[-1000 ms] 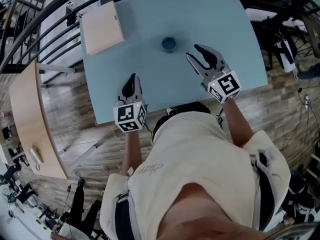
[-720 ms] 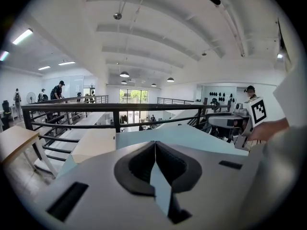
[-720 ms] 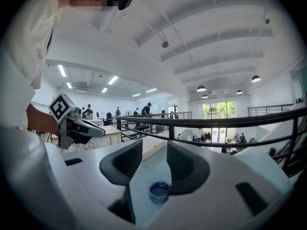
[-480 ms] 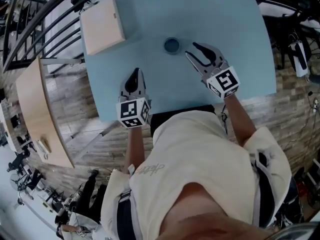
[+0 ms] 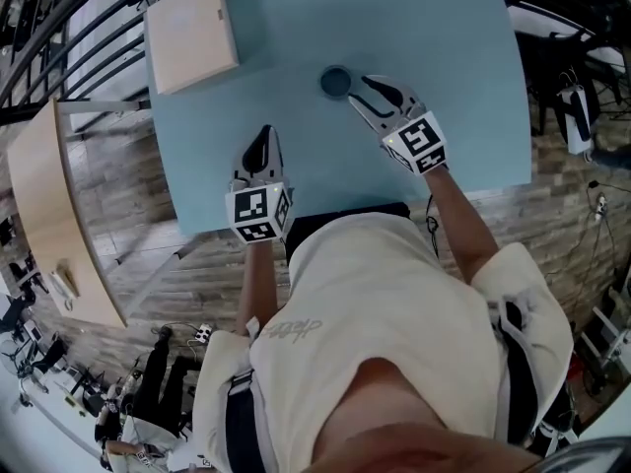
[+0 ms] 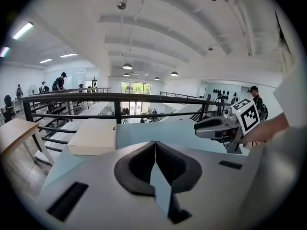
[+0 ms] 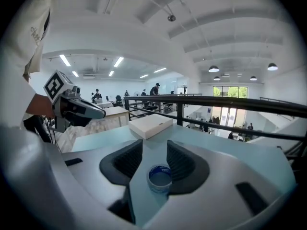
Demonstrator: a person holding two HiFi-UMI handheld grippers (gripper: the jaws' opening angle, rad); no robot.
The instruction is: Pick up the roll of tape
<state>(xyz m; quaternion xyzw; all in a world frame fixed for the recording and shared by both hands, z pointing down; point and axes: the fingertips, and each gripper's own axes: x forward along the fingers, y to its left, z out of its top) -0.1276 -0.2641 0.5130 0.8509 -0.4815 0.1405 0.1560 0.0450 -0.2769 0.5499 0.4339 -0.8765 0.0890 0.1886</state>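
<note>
While the left gripper [image 5: 262, 138] rests over the near left part of the light blue tabletop [image 5: 444, 37] with its two dark jaws pressed together on nothing, the right gripper [image 5: 360, 91] reaches toward the middle of the table with its jaws held moderately apart. Just past its fingertips, on the far left side of them in the head view, the small round roll of blue tape [image 5: 335, 81] lies flat on the tabletop. Seen from the right gripper view, that roll of blue tape [image 7: 159, 176] sits framed in the gap between the ribbed pads of the right gripper [image 7: 154, 147], clear of the left pad and just beside the right one; whether it touches that pad I cannot tell, and neither jaw clamps it. Farther off and to the left, a flat pale beige rectangular box [image 5: 190, 33] lies at the far left corner of the table, well apart from the tape, and it shows again in the right gripper view [image 7: 151, 125] and the left gripper view [image 6: 93, 137]. From the left gripper view, the left gripper [image 6: 155, 143] has its pads meeting in one straight seam, and the right gripper [image 6: 216, 127] shows to the right above the table. Beyond the table's far edge runs a black metal railing [image 6: 115, 97].
</note>
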